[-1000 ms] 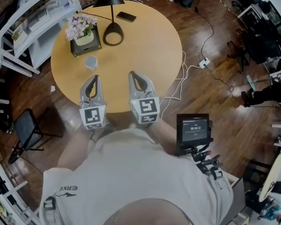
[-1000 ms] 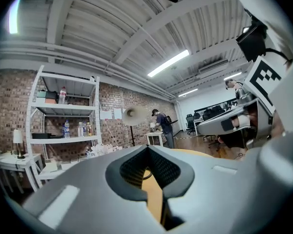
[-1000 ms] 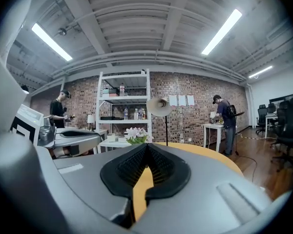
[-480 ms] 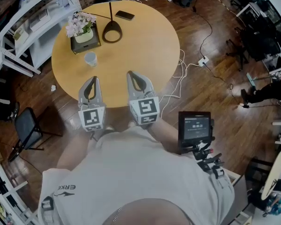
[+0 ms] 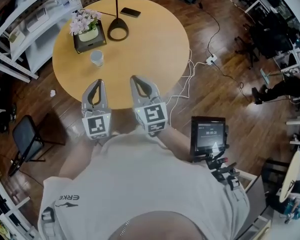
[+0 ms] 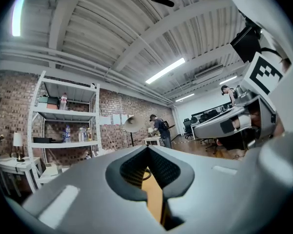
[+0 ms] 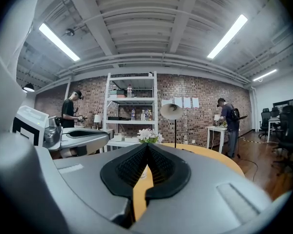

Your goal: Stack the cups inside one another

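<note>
Plainly, both grippers hang at the near rim of the table [image 5: 155, 39] with nothing in them. The left gripper [image 5: 96, 82] and the right gripper [image 5: 134, 78] each have their jaws pressed fully together.

One pale cup [image 5: 96, 58] stands upright on the table's left part, set back from that near rim. Whether others are nested inside it I cannot tell. It looks small, thin-walled and light, so it would likely tip or crush easily. A soft pinch across the wall just under the lip seems the safest hold.

A flower pot [image 5: 88, 31], a lamp [image 5: 117, 31] and a phone [image 5: 130, 12] crowd the table's far-left part. The table's middle and right lie bare, which gives the most room to work away from the rim.
</note>
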Available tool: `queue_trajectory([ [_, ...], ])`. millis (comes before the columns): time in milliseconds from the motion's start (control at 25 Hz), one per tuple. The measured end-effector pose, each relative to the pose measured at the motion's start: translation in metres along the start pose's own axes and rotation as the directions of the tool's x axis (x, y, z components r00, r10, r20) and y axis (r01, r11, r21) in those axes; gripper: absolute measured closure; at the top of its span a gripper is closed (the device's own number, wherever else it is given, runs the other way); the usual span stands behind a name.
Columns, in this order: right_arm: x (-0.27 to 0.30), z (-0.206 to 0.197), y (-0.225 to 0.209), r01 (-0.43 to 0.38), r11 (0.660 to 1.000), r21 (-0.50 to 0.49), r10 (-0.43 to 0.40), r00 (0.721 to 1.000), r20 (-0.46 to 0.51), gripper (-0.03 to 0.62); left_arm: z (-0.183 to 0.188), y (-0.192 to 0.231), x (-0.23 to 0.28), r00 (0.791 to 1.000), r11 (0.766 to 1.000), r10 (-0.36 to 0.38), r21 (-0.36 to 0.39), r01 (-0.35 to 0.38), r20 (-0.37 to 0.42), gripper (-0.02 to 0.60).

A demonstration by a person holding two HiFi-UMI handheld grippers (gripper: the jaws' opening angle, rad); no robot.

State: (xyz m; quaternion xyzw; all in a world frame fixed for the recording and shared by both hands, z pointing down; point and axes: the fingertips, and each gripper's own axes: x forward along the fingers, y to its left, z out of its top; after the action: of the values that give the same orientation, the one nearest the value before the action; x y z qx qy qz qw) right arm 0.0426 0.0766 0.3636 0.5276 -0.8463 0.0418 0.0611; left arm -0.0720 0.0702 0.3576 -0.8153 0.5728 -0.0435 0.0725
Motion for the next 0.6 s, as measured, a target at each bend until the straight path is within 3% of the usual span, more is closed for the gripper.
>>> queue_trajectory([
  [600, 0.012, -0.012, 0.026, -0.017, 1.000, 0.008, 0.018, 0.999, -0.033, 0.580, -0.021, 0.014, 0.000, 1.000, 0.999, -0.026, -0.030, 0.027, 0.013, 0.580],
])
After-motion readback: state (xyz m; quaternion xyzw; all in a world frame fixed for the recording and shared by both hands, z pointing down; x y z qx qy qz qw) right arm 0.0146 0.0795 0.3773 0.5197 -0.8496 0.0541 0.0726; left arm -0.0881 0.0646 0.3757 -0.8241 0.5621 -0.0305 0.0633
